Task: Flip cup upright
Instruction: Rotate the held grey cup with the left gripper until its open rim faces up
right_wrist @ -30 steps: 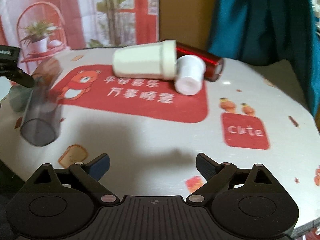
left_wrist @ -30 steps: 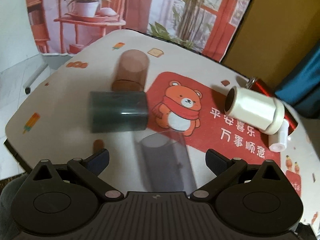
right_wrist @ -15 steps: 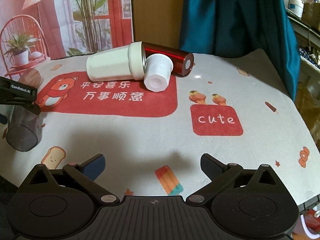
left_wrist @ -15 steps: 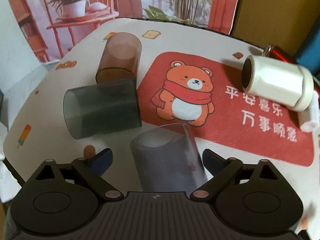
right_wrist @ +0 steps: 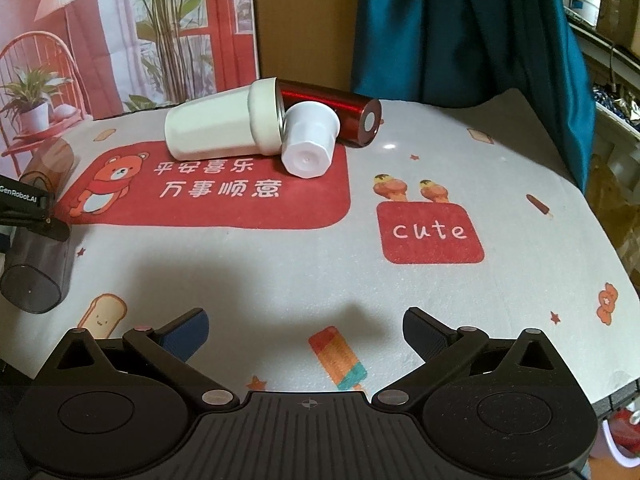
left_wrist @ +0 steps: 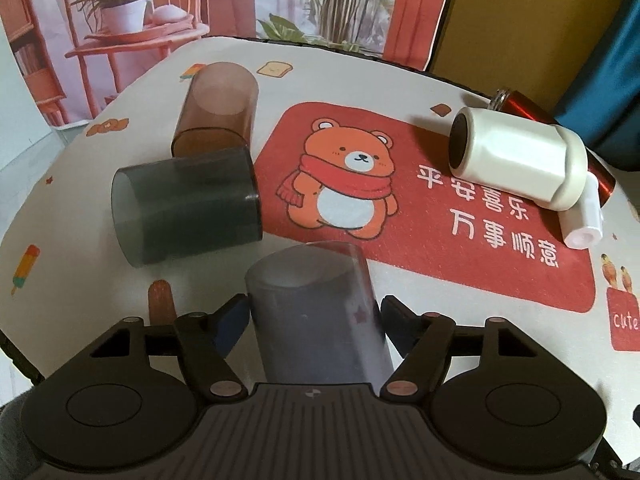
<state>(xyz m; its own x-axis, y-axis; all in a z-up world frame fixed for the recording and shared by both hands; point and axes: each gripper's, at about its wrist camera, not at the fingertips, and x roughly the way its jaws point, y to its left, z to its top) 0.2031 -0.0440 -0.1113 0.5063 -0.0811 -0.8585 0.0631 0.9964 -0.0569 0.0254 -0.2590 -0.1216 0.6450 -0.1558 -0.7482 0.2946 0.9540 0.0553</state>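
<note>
one translucent grey cup, tilted

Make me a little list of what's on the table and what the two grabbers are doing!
left gripper: shut on grey cup, tilted, off the table
right gripper: open, holding nothing
dark cup: lying on its side
brown cup: on its side behind the dark cup
big white cup: on its side
small white cup: on its side, against the big one
red bottle: lying behind them
table: cartoon cloth

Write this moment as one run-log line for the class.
left gripper: shut on grey cup, tilted | right gripper: open, above table | dark cup, brown cup: lying down
</note>
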